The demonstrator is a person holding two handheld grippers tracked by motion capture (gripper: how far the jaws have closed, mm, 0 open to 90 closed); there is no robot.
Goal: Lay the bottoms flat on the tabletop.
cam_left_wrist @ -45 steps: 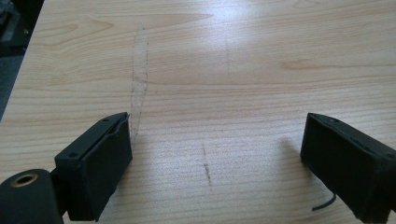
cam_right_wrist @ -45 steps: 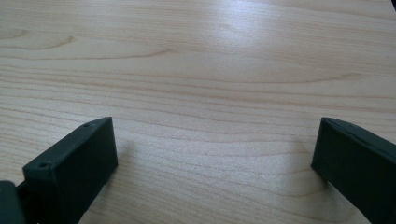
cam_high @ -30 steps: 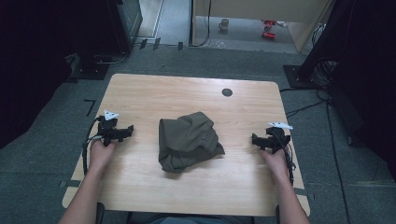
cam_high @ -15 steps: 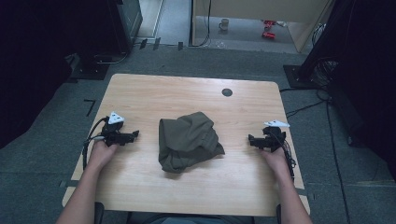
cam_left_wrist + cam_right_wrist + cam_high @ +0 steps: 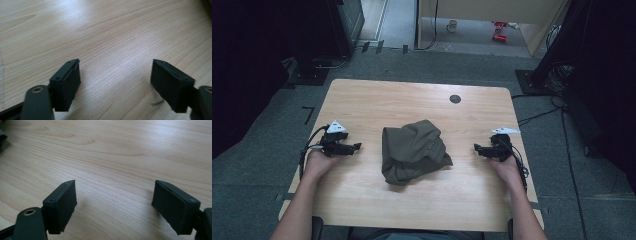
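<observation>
We read no writing anywhere. High view: crumpled olive cloth (image 5: 414, 151) at centre of wooden table (image 5: 412, 100), between left gripper (image 5: 354, 147) and right gripper (image 5: 478, 148), apart from both. Gripper views: jaws wide apart, empty, over bare wood.

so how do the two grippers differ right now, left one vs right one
The left gripper is at the table's left side, jaws pointing right toward the olive cloth; the right gripper is at the right side, pointing left toward it. The left gripper's grey plate looks tilted up; the right's looks flatter. Both are open, empty, and clear of the cloth.
</observation>
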